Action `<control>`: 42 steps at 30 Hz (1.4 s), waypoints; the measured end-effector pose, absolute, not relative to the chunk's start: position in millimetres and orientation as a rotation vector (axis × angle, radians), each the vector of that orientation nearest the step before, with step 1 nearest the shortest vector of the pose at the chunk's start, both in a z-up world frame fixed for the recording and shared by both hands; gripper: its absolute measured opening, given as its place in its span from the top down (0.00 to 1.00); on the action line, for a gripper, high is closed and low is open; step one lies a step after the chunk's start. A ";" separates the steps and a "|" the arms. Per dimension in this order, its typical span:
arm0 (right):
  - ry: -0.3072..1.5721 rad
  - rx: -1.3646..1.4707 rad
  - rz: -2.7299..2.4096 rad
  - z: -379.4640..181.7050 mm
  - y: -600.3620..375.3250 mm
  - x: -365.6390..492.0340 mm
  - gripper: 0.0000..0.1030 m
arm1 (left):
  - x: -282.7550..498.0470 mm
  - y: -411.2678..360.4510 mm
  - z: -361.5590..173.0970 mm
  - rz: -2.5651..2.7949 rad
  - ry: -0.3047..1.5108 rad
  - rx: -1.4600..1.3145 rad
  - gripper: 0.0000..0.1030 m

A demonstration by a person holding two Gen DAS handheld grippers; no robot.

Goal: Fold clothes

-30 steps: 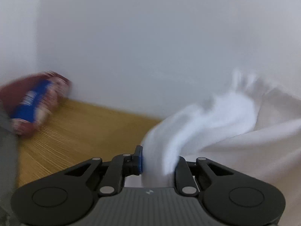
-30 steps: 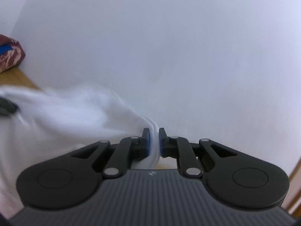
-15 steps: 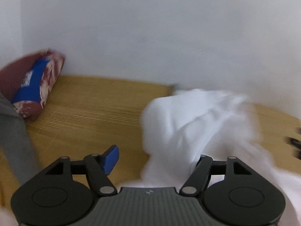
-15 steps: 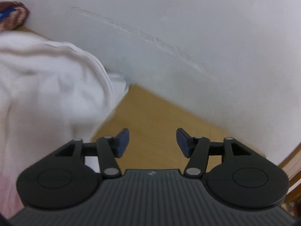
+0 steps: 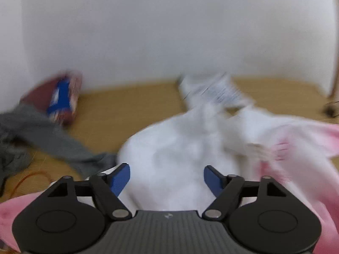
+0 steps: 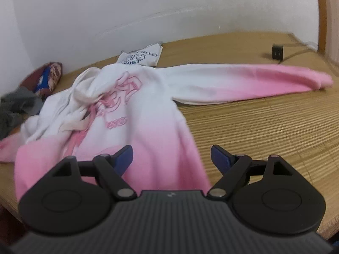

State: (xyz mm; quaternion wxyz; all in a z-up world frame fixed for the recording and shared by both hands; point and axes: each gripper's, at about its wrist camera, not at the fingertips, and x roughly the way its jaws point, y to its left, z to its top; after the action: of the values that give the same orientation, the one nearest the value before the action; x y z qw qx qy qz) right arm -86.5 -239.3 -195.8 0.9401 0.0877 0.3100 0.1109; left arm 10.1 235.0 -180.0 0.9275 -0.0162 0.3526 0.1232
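A white hoodie that fades to pink (image 6: 139, 114) lies spread on the bamboo mat, one sleeve (image 6: 243, 80) stretched out to the right. In the left wrist view the same hoodie (image 5: 180, 148) shows blurred and bunched. My left gripper (image 5: 166, 176) hovers over its white part; its jaws are closing and its blue pads press on nothing. Above the pink hem my right gripper (image 6: 171, 157) hangs with jaws opening wide and nothing gripped.
A folded white printed shirt (image 6: 141, 57) lies by the wall behind the hoodie. A grey garment (image 6: 14, 105) and a maroon and blue pillow (image 6: 45, 78) sit at the left. A black plug and cable (image 6: 277, 51) lie at the far right.
Both grippers let go of the white fabric and opened. The hoodie dropped onto the mat. Both hands swung back, and the right one sank and rolled to look across the whole garment.
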 end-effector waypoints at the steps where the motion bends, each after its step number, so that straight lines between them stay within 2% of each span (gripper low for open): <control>1: 0.619 0.219 0.252 -189.3 -238.7 -98.0 0.20 | 5.0 244.2 -169.0 0.231 0.692 -0.094 0.42; 2: 0.623 0.247 0.300 -182.5 -235.1 -101.4 0.20 | -0.1 253.4 -158.0 0.210 0.662 -0.155 0.37; 3: 0.626 0.256 0.357 -178.1 -226.8 -94.5 0.20 | -9.6 259.1 -150.9 0.191 0.620 -0.190 0.25; 4: 0.618 0.258 0.418 -171.6 -216.4 -84.9 0.20 | -22.9 261.8 -147.2 0.174 0.570 -0.204 0.17; 8: 0.578 0.501 0.719 -153.2 -172.8 -8.9 0.18 | -56.4 265.3 -164.5 0.237 0.618 -0.210 0.17; 14: 1.031 0.518 0.721 -199.9 -22.7 125.0 0.22 | -117.9 310.4 -195.6 0.350 0.751 -0.399 0.17; 15: 1.047 0.508 0.701 -204.5 -7.9 129.6 0.22 | -131.4 320.4 -193.7 0.370 0.743 -0.380 0.17; 17: 1.017 0.468 0.646 -203.8 14.0 127.8 0.32 | -150.6 350.8 -188.8 0.422 0.717 -0.324 0.17; 19: 0.978 0.450 0.542 -193.3 20.1 120.1 0.76 | -166.6 385.4 -182.4 0.469 0.690 -0.277 0.17; 20: 0.957 0.438 0.487 -185.9 19.9 115.8 0.79 | -173.8 404.0 -177.6 0.486 0.675 -0.263 0.17; 23: 0.897 0.415 0.377 -163.5 14.4 97.5 0.77 | -189.4 452.6 -165.3 0.518 0.639 -0.258 0.17; 25: 0.926 0.420 0.342 -165.7 13.0 101.7 0.75 | -197.8 481.9 -159.4 0.532 0.623 -0.265 0.17; 29: 1.010 0.622 0.324 -178.4 8.0 96.5 0.74 | -207.5 516.4 -163.5 0.526 0.632 -0.299 0.17; 34: 1.064 0.653 0.269 -190.3 24.6 102.0 0.73 | -209.5 528.0 -174.5 0.490 0.654 -0.383 0.17; 39: 0.951 0.577 0.259 -182.9 28.4 118.8 0.73 | -211.5 515.7 -189.0 0.475 0.697 -0.384 0.17; 41: 0.915 0.497 0.278 -180.3 34.0 134.7 0.68 | -211.9 512.5 -193.2 0.476 0.719 -0.402 0.17; 42: 0.922 0.456 0.301 -181.8 37.4 143.3 0.61 | -211.9 511.6 -194.4 0.477 0.727 -0.414 0.17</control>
State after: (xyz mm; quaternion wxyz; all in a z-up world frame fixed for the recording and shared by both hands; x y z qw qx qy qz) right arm 143.3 37.4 -181.8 0.8597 0.2172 0.4394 0.1436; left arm -211.9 511.6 -194.4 0.8863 -0.1993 0.3496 0.2292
